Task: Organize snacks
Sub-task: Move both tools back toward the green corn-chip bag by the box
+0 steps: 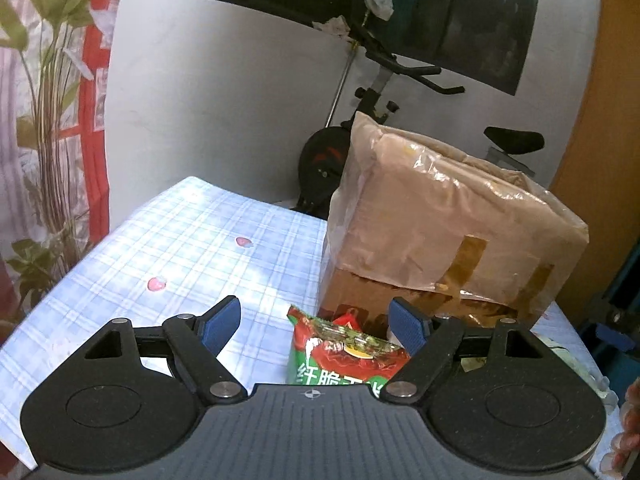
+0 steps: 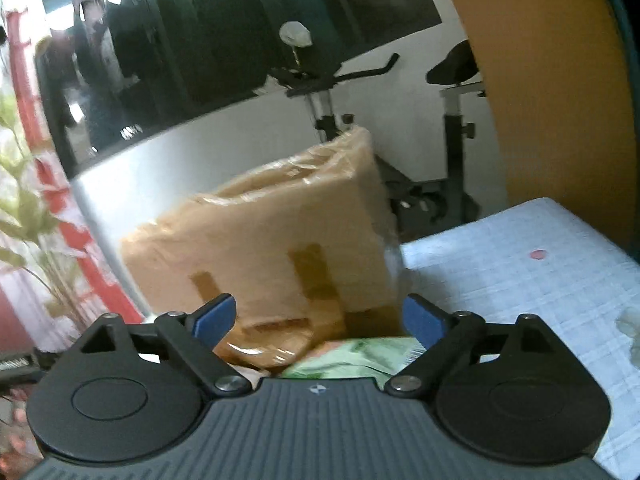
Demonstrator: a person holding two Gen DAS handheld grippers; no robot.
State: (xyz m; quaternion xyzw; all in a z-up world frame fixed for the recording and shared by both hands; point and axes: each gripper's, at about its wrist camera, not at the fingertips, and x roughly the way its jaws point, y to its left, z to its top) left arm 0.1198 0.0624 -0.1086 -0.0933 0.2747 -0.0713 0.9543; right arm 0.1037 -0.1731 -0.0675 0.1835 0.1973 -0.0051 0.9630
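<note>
The biggest thing is the table (image 1: 168, 240), which has a blue checked cloth on it with small pink spots. Its far edge and left edge show in the left wrist view, and there is lots of bare cloth on the left side for moving around.

Next is the cardboard box (image 1: 448, 232). It is wrapped in clear plastic and has brown tape on it. It stands on the right part of the table and looks tall and stiff, like a wall. Nothing can go through there.

Behind the table stands an exercise bike (image 1: 380, 92), well apart from the snacks.

The red and green snack bag (image 1: 340, 352) lies on the table just in front of the box, close to its bottom. It sits between the fingers of the left tool (image 1: 316, 326), nearer the right one. That tool is spread wide and holds nothing. The bag looks light, soft and puffy, and likely slippery. I think a gentle pinch on its flat top seam is best, so the food inside does not crack.

The right tool (image 2: 320, 318) is spread wide too and holds nothing. A light green packet (image 2: 352, 358) lies under it, by the box. This view is blurry.
</note>
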